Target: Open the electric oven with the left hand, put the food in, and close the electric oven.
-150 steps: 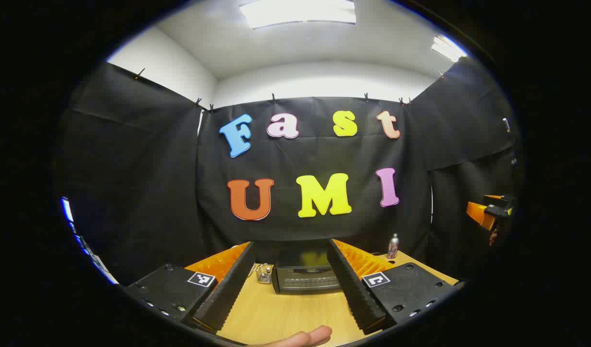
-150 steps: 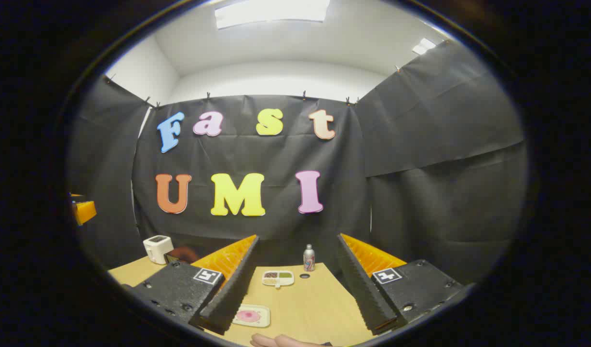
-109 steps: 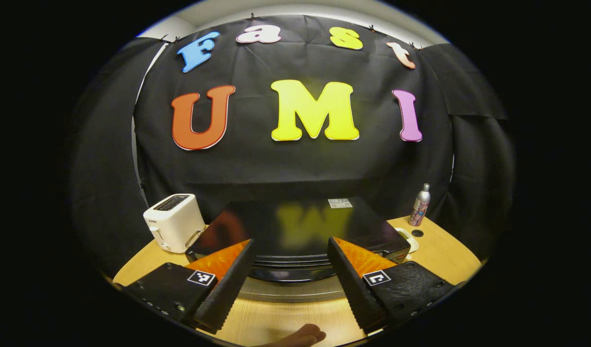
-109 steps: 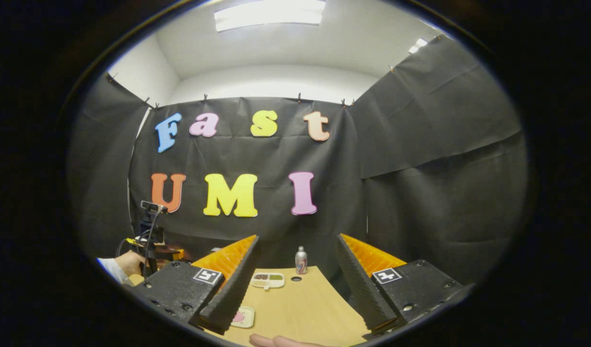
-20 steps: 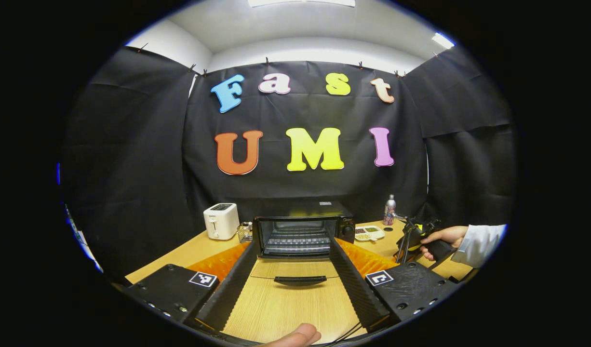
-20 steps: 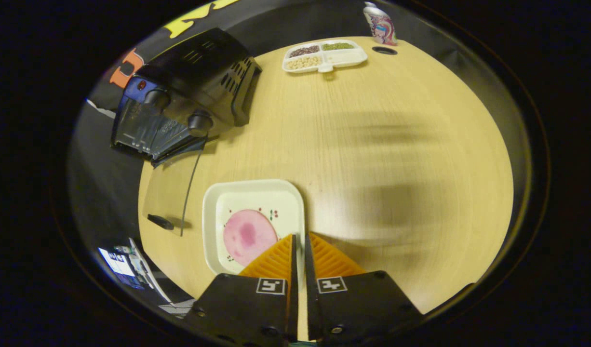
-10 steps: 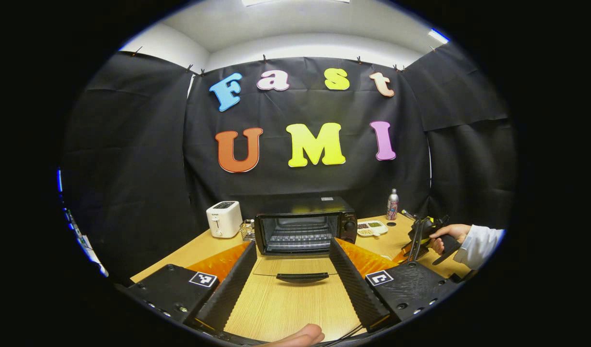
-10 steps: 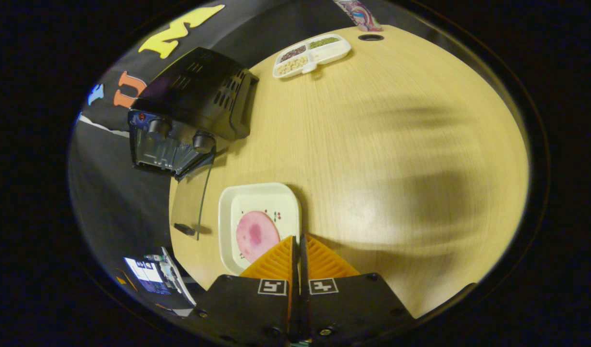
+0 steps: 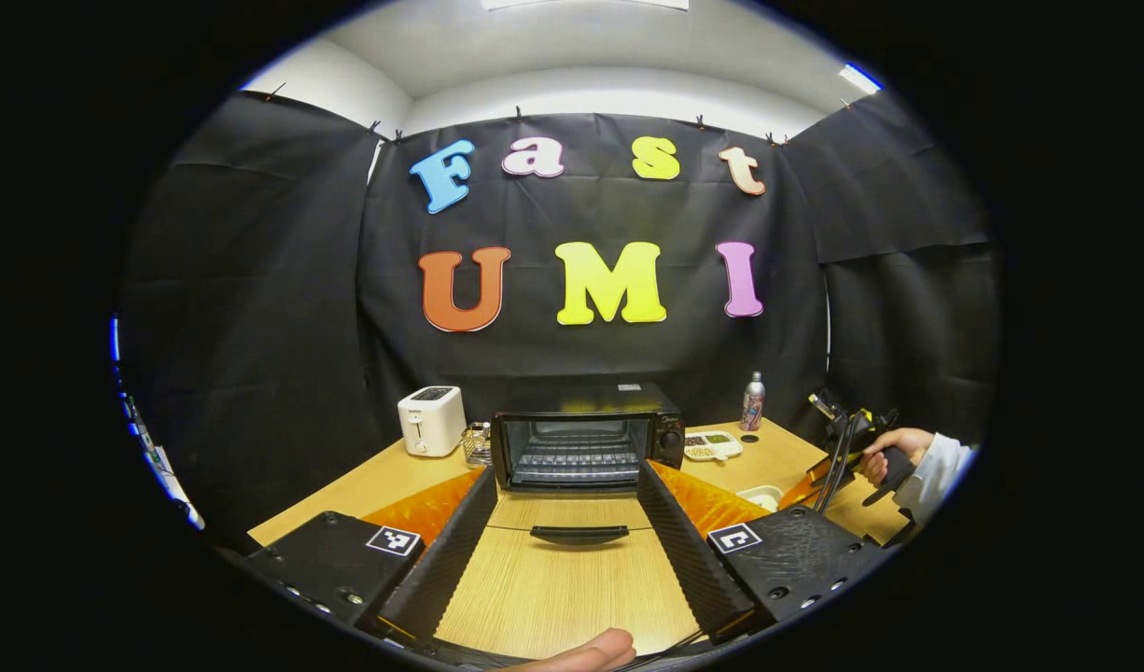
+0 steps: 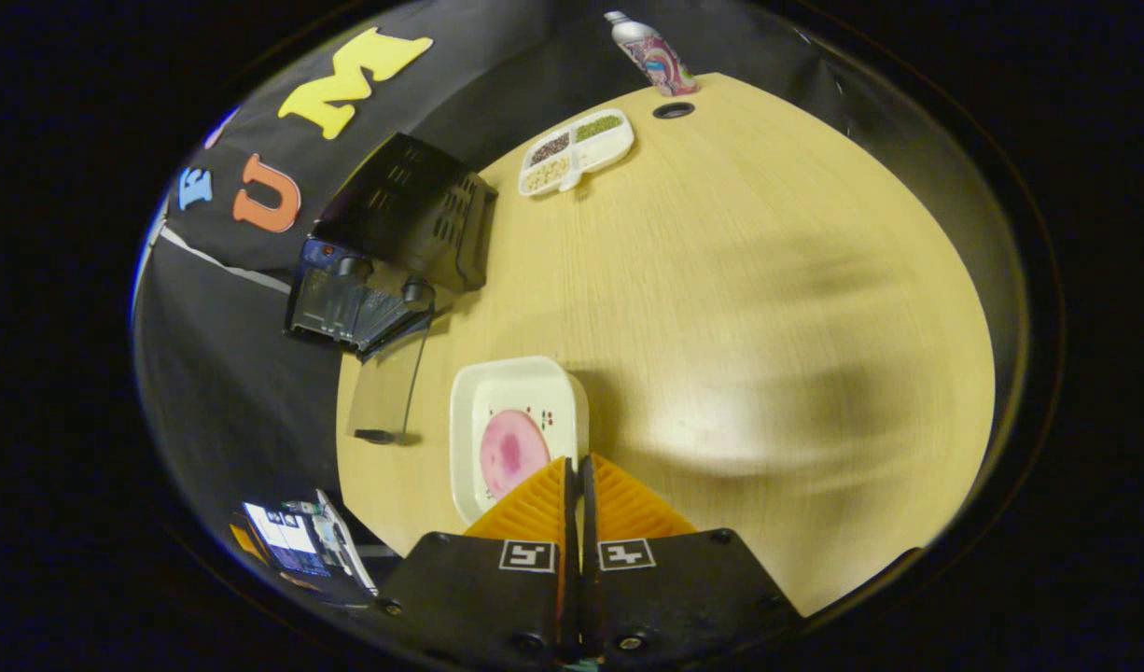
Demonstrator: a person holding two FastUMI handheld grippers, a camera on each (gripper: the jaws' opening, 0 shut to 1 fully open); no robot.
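The black electric oven point(image 9: 577, 434) stands at the table's far middle with its glass door point(image 9: 572, 523) folded down flat, the rack inside showing. My left gripper point(image 9: 563, 471) is open in front of that door, holding nothing. My right gripper point(image 10: 577, 464) is shut on the right rim of a white square plate point(image 10: 511, 397) carrying a pink round slice of food point(image 10: 509, 453). The oven point(image 10: 399, 233) and its lowered door point(image 10: 385, 383) lie to that plate's upper left. In the left gripper view the right gripper point(image 9: 838, 462), in a white-sleeved hand point(image 9: 894, 448), holds the plate point(image 9: 763, 495) right of the oven.
A white toaster point(image 9: 430, 420) and a small wire basket point(image 9: 476, 446) stand left of the oven. A divided snack tray point(image 10: 577, 149), a bottle point(image 10: 651, 42) and a cable hole point(image 10: 673, 110) are at the table's far right. A thumb point(image 9: 581, 653) shows at the bottom.
The oven door, shut in the oldest frames, now lies open. Over the last second the right gripper closed fully on the plate's rim and rose, so the table looks farther away. The left gripper barely shifted.
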